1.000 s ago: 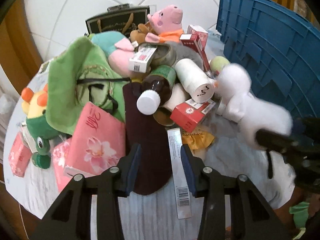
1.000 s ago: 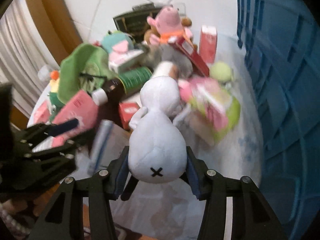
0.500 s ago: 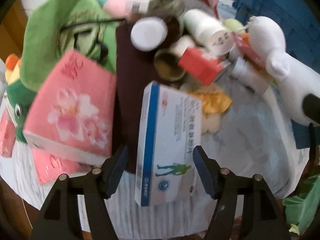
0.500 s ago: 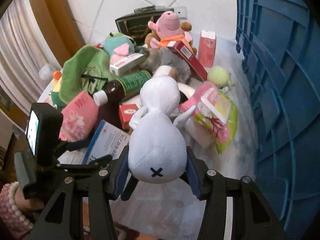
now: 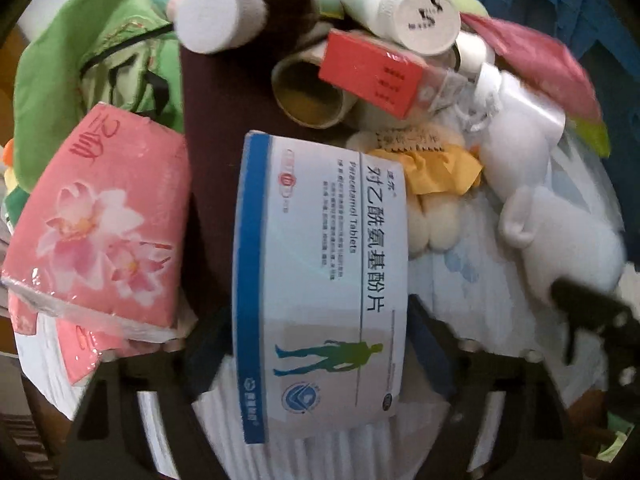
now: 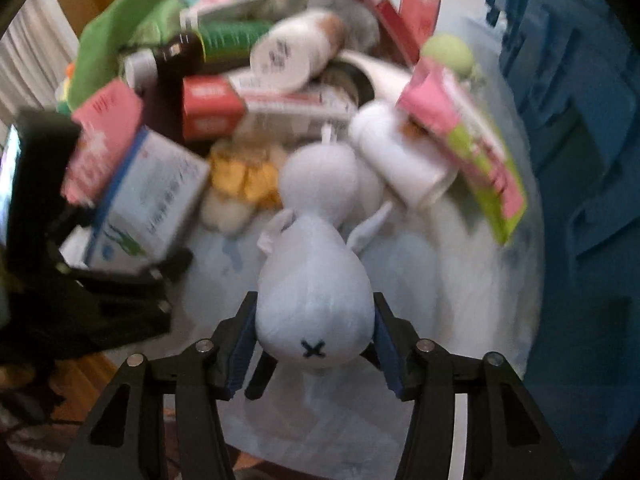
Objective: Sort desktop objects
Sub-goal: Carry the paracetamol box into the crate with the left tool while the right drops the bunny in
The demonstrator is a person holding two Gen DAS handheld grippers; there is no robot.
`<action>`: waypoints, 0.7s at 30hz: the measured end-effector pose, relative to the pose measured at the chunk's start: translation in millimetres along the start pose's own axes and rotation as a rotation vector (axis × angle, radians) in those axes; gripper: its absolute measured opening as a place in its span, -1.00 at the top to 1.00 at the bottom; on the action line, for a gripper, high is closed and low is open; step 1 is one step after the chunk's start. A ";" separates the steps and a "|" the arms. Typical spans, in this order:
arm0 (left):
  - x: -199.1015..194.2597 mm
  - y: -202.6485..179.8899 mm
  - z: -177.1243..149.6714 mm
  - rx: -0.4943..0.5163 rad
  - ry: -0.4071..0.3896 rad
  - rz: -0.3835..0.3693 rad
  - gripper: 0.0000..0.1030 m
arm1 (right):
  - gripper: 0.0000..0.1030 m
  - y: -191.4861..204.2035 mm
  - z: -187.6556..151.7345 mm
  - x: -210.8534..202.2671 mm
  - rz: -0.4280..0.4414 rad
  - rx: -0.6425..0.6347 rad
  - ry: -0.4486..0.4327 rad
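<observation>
As I look down the L cam, the left gripper [image 5: 316, 332] has its claw spread wide. Its jaws have just been opening, w/ the blue-and-white tablet box [image 5: 320, 280] lying flat between them, printed face up. The box nearly fills the gap, but I can't see either pad pressing on it. Its far end rests on the dark maroon cloth [image 5: 208, 120]; its near end is over the white table cover [image 6: 460, 280].

A pink tissue pack [image 5: 104, 232] sits just beside the box on the left, and a small plush in yellow [image 5: 436, 172] is on the right. Beyond them is the pile: cardboard tube [image 5: 312, 96], red carton [image 5: 372, 72], white bottle [image 5: 400, 12] on its side, green fabric bag [image 5: 80, 60].

On the R cam, the right gripper [image 6: 312, 320] is pinching the white plush toy [image 6: 316, 280] by its fat body. The stitched x faces the lens and the head points away toward the pile. Those jaws have just been opening too, yet both blue pads sit against the toy's sides. The toy hangs over bare table cover, near the pile's front edge. A blue crate [image 6: 580, 160] stands along the right, apart from the toy. Pic is blurred, so I can't tell if the toy's head touches the table.
</observation>
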State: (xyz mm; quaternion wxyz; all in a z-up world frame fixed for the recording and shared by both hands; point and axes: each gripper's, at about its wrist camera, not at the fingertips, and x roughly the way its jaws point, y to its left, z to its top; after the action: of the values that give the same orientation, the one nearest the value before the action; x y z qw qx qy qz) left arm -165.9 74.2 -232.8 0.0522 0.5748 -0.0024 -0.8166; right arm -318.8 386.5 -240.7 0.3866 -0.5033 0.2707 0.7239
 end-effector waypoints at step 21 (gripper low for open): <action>-191.4 11.3 45.1 -0.008 -0.470 -0.080 -0.36 | 0.00 24.3 41.8 -182.2 -0.003 -0.069 -0.447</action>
State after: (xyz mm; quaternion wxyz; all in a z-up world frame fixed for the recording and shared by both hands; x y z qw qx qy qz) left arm -143.4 77.3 -37.2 0.0201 0.3683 0.0113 -0.9294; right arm -325.3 353.4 -55.2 0.4204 -0.3435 0.1526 0.8258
